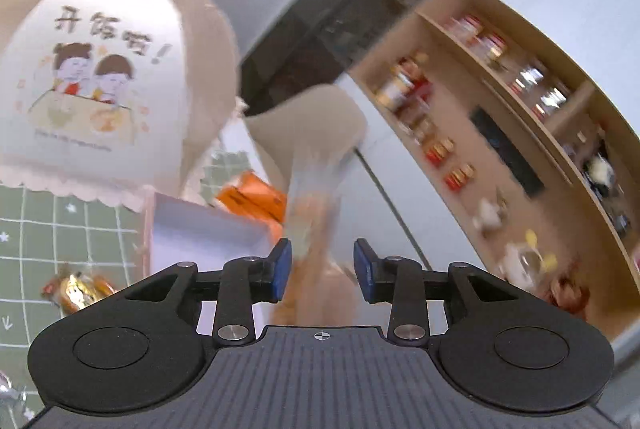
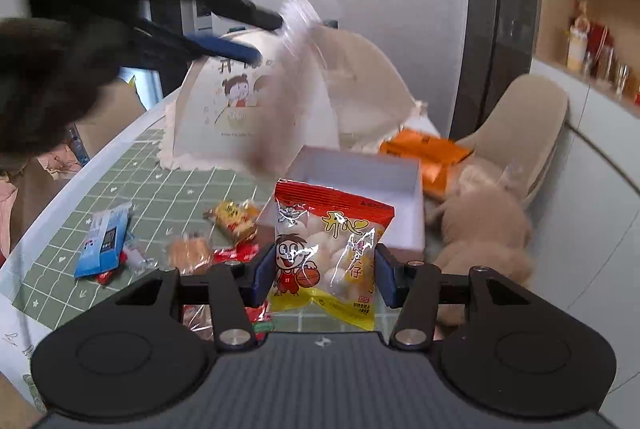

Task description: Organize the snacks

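Observation:
My right gripper [image 2: 325, 275] is shut on a red and yellow snack bag [image 2: 328, 253] and holds it just in front of the white open box [image 2: 412, 185]. My left gripper [image 1: 322, 267] is open; a blurred clear snack packet [image 1: 310, 213] hangs between and beyond its pads. In the right wrist view the left gripper [image 2: 256, 37] is up high to the left, and the clear packet [image 2: 280, 85] blurs in the air above the box. The box also shows in the left wrist view [image 1: 200, 233]. Loose snacks lie on the green grid mat [image 2: 160, 197]: a blue packet [image 2: 105, 243], a yellow one [image 2: 236, 221], a round cracker [image 2: 189, 253].
A cream food-cover tent [image 2: 352, 89] stands behind the box; it fills the upper left of the left wrist view [image 1: 100, 69]. Orange packets [image 2: 428, 153] lie behind the box. A beige chair [image 2: 520, 133] with a plush toy [image 2: 484, 225] is right. Wooden shelves [image 1: 500, 101] hold jars.

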### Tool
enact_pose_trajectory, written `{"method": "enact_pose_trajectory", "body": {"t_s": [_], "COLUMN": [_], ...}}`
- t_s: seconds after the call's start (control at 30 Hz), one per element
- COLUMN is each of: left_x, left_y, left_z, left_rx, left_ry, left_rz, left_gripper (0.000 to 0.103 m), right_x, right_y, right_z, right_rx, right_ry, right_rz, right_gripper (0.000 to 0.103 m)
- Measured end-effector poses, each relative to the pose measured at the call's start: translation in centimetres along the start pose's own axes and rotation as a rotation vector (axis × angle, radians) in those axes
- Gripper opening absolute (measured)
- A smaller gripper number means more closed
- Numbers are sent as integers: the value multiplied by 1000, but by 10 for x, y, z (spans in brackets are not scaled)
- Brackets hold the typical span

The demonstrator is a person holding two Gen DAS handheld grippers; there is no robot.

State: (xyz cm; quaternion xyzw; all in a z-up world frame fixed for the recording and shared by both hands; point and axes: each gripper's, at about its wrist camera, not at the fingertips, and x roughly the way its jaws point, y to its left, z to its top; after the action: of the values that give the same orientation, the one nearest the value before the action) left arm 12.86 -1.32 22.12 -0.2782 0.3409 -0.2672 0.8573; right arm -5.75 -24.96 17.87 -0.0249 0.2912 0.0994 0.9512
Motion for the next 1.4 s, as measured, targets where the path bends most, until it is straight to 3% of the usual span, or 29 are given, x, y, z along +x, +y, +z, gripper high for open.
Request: {"method": "enact_pose_trajectory", "body": {"t_s": [0.13, 0.27, 0.4, 0.53, 0.63, 0.77, 0.97, 1.07, 1.17, 1.3, 1.4], "left_x": [-29, -55, -59, -72, -87, -98, -104, -103, -106, -110, -111], "left_y": [7, 26, 55, 86, 105, 132, 145, 146, 147, 151, 155], "left_z": [-19, -61, -103, -125, -139, -154, -171, -181, -188, -191, -191], "left_rx": [65, 112, 39, -33, -62, -127, -136, -112, -100, -111, -126], "left_ry": [-60, -29, 47, 58, 66, 82, 127, 167, 190, 189, 186], "left_rz": [27, 112, 153, 231, 311, 401, 426, 434, 435, 420, 409], "left_gripper": [38, 38, 38, 38, 38, 38, 38, 38, 38, 38, 38], "right_x": [-20, -8, 38, 99, 123, 153, 222, 270, 307, 343, 348], "right_y": [-27, -49, -55, -50, -35, 0, 82, 117, 137, 141, 136], "right_z": [17, 53, 110, 147, 141, 115, 92, 87, 80, 74, 62], "right_rx": [-18, 25, 62, 132, 131, 75, -61, -126, -151, -99, -35], "right_ry": [-24, -40, -70, -16, 26, 124, 263, 319, 384, 448, 505], "right_rz": [-42, -57, -8, 16, 36, 133, 251, 226, 203, 154, 142], "right_gripper": [51, 51, 53, 56, 56, 56, 56, 55, 48, 48, 46]}}
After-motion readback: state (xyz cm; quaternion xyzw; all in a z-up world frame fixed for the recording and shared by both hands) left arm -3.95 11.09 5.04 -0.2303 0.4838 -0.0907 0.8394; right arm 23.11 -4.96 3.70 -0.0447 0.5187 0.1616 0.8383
